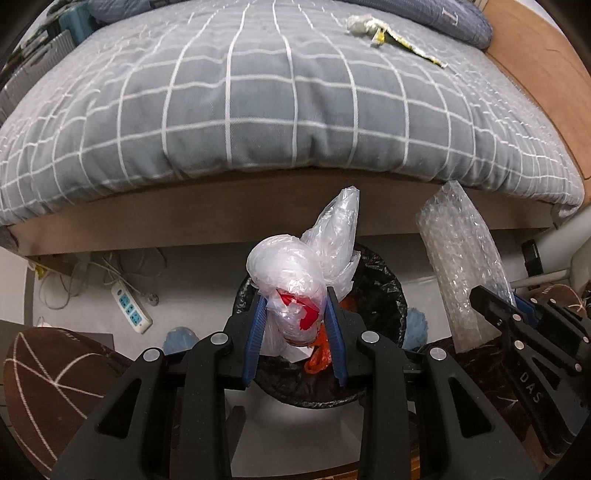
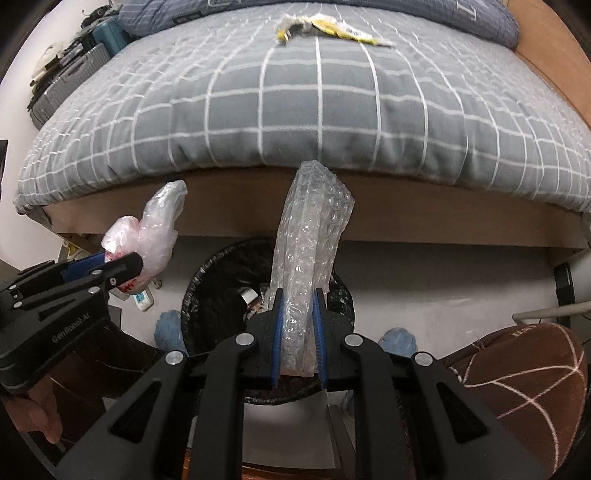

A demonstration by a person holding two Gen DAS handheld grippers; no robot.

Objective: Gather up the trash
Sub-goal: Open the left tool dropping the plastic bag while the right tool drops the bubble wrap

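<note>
Bedroom floor, pale and cluttered, runs under a bed (image 1: 295,110) dressed in a grey quilt with white grid lines; a white power strip (image 1: 132,311) lies on the floor at about nine o'clock from the bin.

A round bin (image 1: 380,295) with a black liner stands on the floor just in front of the bed frame. It already holds some rubbish: an orange scrap (image 1: 319,356) and bits of paper show inside, so part of the collecting looks done.

Both grippers hang above the bin's mouth, pointing steeply down. In the left wrist view, the left gripper (image 1: 295,332) is clenched on a crumpled clear plastic bag (image 1: 291,273) with something red inside; the blue pads press it from both sides, and its twisted tail sticks up toward twelve o'clock. In the right wrist view, the right gripper (image 2: 299,336) is clamped on a folded strip of bubble wrap (image 2: 310,236), which stands up between the pads toward twelve o'clock, its lower end over the bin opening.

Neither piece has been let go, so the step in hand appears to be the drop: both items sit over the bin but are not yet in it.

More is left. On the quilt, far up at about one o'clock in the left view, lies a crumpled wad with a yellow wrapper (image 1: 384,31), untouched and well apart from the bin. Judging by this, the task is roughly midway.
</note>
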